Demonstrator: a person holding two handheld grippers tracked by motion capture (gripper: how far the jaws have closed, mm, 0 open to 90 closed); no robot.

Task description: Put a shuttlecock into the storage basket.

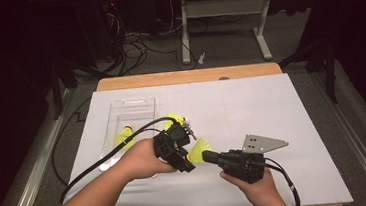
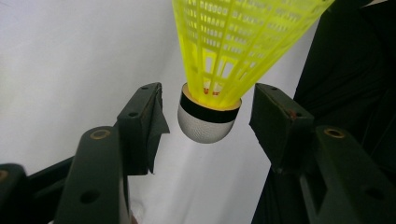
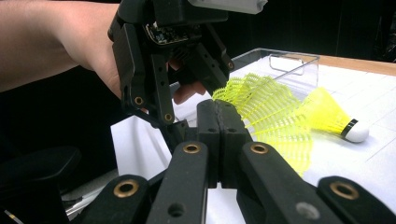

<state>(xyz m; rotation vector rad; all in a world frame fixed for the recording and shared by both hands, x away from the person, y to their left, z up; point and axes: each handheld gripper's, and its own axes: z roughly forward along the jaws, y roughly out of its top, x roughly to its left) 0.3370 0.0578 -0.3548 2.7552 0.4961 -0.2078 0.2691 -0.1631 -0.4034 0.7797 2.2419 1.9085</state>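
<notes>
Yellow plastic mesh-skirted shuttlecock (image 2: 219, 70) with white rounded cork and black band, cork pointing down between the open jaws, skirt rim pinched, held above the white table.

The left tongs (image 1: 188, 157) stand with jaws spread wide apart, angled toward the right tongs (image 1: 206, 155). The right tongs have jaws pressed together, pointing left. Both forearms reach forward, each hand wrapped around its tongs.

shuttlecock (image 2: 233, 51) skirt cut off at top edge, tray (image 1: 133, 107) contents partly hidden behind left claw (image 1: 188, 157)
</notes>
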